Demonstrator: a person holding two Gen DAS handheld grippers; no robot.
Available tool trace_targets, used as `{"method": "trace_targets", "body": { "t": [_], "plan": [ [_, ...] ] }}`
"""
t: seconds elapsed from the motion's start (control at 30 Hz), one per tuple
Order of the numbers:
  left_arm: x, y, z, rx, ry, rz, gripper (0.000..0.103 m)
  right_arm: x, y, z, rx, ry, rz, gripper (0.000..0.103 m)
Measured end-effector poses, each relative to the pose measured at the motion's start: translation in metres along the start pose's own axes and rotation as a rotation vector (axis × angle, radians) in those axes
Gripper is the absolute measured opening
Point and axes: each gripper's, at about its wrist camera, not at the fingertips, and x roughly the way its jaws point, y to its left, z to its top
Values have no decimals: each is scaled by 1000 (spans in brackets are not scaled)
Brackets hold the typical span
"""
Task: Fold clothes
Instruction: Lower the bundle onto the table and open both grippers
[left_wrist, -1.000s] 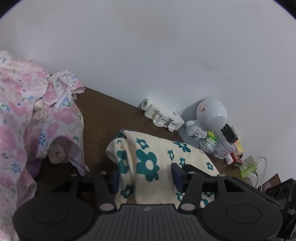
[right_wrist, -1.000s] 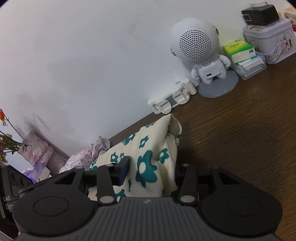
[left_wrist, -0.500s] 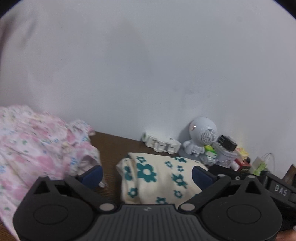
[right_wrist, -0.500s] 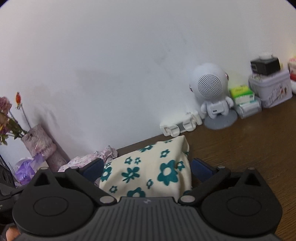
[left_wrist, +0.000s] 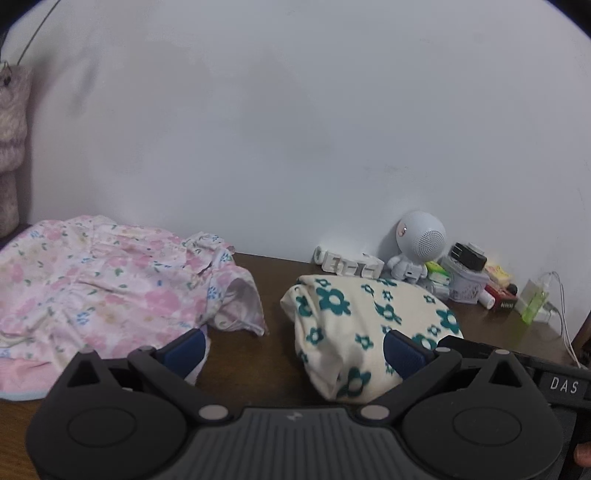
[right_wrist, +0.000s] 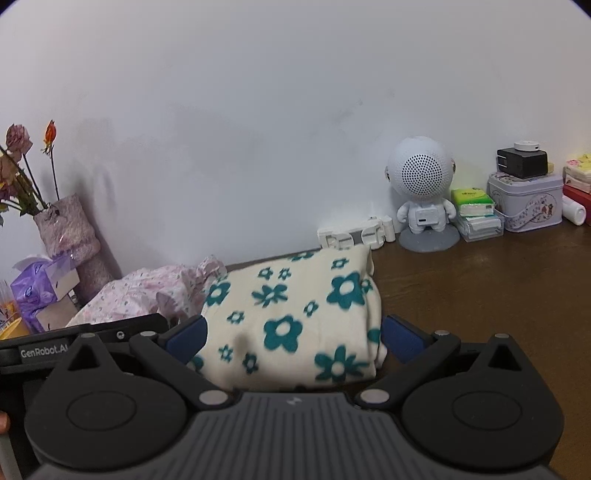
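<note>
A folded cream garment with teal flowers (left_wrist: 354, 325) lies on the dark wooden table (left_wrist: 273, 280); it also shows in the right wrist view (right_wrist: 295, 317). A crumpled pink floral garment (left_wrist: 99, 284) lies to its left, seen small in the right wrist view (right_wrist: 147, 291). My left gripper (left_wrist: 293, 349) is open and empty, pulled back, its right finger over the cream garment's near edge. My right gripper (right_wrist: 293, 334) is open and empty, its fingers either side of the cream garment without gripping it.
Along the white wall stand a white robot-shaped speaker (right_wrist: 423, 192), a white letter ornament (right_wrist: 354, 236), tissue packs (right_wrist: 476, 210), a tin (right_wrist: 524, 199) with a black charger on top, and a vase of dried roses (right_wrist: 70, 236). Bare table lies right of the garment (right_wrist: 480, 295).
Both grippers opened and let go of the cream garment, then drew back and up. The garment now lies folded on the table.
</note>
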Motion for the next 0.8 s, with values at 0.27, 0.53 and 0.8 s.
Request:
{"method": "trace_targets", "body": {
  "t": [0.27,0.53,0.8],
  "plan": [
    [-34,1,-21,35,14,9,103,-26,19,-22,-13,19,-3,103],
    [-72,8,-39,40,23,31,103,-57,43,-45,-51,32,-48,103],
    [-104,12,-57,52,31,68,103,-81,65,-64,-90,57,-105,103]
  ]
}}
